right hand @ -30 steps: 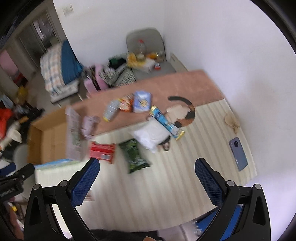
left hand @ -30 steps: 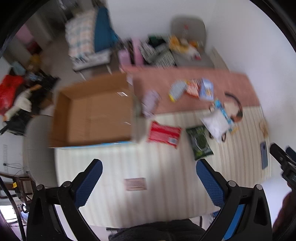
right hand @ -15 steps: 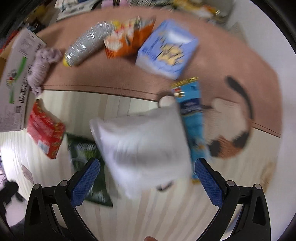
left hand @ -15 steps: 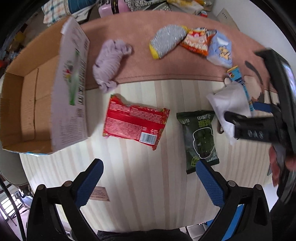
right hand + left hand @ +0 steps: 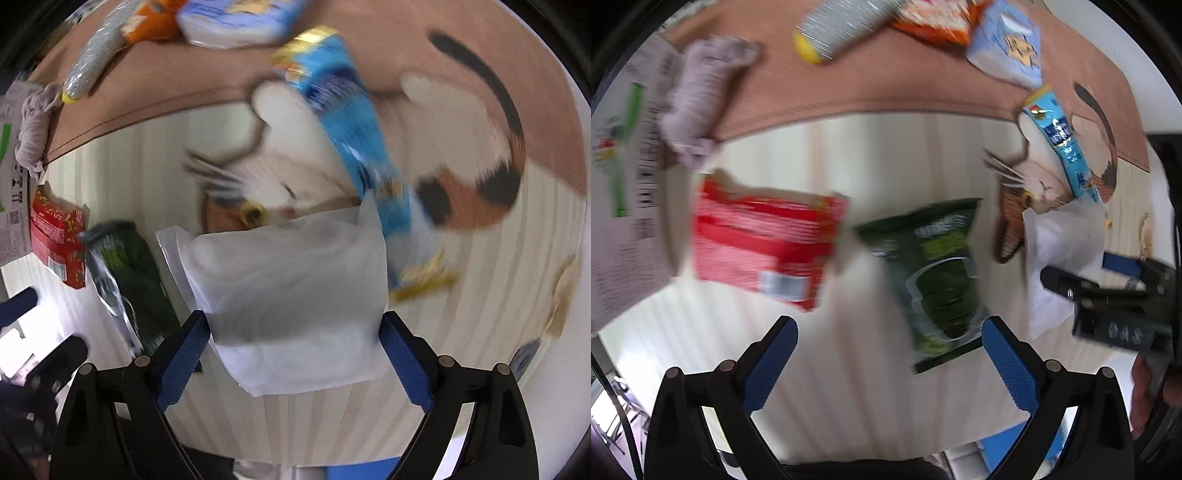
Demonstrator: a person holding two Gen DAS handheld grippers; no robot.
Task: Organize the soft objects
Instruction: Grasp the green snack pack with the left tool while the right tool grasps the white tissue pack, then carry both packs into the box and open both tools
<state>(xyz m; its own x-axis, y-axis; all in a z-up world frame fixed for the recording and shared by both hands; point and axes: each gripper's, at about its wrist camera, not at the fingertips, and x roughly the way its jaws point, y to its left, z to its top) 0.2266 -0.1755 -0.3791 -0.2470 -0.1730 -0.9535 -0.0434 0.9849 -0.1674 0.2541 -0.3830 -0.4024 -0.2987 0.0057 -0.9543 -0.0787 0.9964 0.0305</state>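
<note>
Right gripper: jaws spread wide, one blue pad on each side of the white bag. I read the pads as at the bag's edges but not pinching it; motion blur keeps me from confirming contact. The bag's near end runs down between the fingers, and its far corner overlaps the blue packet.

Left gripper: jaws wide, holding nothing, hovering over the striped cloth. The green pouch lies just beyond its right pad; the red pack is further left, smeared by blur, label unreadable. The box flap is cut off at the left edge.

In the left view the right gripper's body covers the bag's right side.

Versus half a second back: both cameras are lower and closer. The bag then sat ahead of the right fingers; it now fills the gap between them. The left gripper has shifted so the green pouch sits nearer its right pad.

Bag: white, soft, pillow-like, faintly translucent, lying on the striped cloth over the lower part of the cat print.

Far, on the pink cloth: grey cloth bundle, silver tube, orange bag cut off at top, pale blue pack.
</note>
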